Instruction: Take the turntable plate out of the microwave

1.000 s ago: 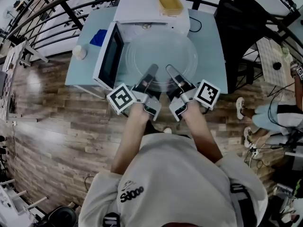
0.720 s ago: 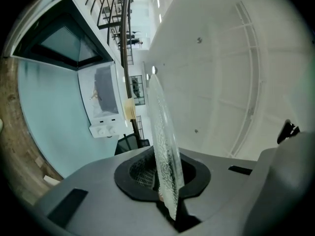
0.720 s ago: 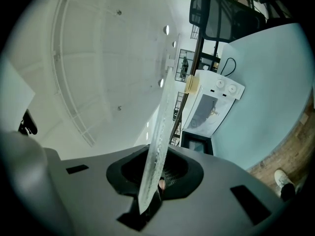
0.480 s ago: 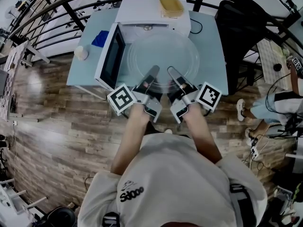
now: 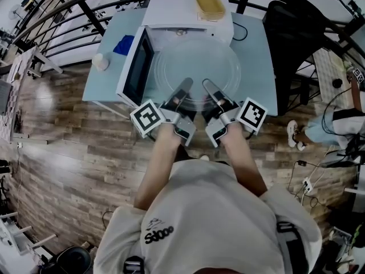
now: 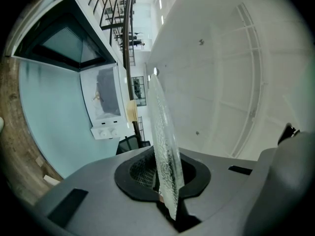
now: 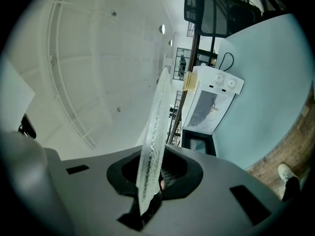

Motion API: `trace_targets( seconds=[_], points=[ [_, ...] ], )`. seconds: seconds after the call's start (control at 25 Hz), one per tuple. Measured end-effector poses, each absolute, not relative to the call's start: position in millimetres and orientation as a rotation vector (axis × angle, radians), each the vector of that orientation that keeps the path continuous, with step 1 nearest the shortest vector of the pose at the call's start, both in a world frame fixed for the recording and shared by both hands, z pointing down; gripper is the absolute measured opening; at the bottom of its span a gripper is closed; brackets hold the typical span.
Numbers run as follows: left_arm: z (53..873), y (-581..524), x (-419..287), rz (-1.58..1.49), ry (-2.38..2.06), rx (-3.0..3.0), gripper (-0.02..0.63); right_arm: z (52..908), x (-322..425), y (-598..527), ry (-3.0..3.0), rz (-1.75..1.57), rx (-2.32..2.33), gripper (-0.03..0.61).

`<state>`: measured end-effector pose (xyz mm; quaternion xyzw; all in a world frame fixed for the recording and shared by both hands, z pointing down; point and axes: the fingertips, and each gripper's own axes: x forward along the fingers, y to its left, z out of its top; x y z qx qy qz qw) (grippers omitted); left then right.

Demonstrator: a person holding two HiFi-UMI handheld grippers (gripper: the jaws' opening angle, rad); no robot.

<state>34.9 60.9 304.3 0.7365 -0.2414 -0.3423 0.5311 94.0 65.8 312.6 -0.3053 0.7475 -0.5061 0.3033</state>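
At the head view's centre, the left gripper [image 5: 182, 89] and right gripper [image 5: 209, 89] each pinch narrow fingers on the near rim of the turntable plate [image 5: 194, 59], outside the open microwave [image 5: 171, 17], over the worktop [image 5: 258, 61].

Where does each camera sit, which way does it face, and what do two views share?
Head view: on the head, facing steeply down at turntable plate, microwave; forearms, left tongs, right tongs show.
Left gripper view: on left tongs, along jaws clamping the plate's rim.
Right gripper view: same, on right tongs.
Shared: gripper views both show plate edge-on and microwave.
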Motion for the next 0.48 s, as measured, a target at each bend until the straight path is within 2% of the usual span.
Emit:
trace_targets(
  seconds=[0.48],
  points=[
    [306.1,53.2,38.0,-0.818,-0.585,1.744,0.038,314.1,97.8,57.8,1.971,-1.346,-0.806,0.031]
  ],
)
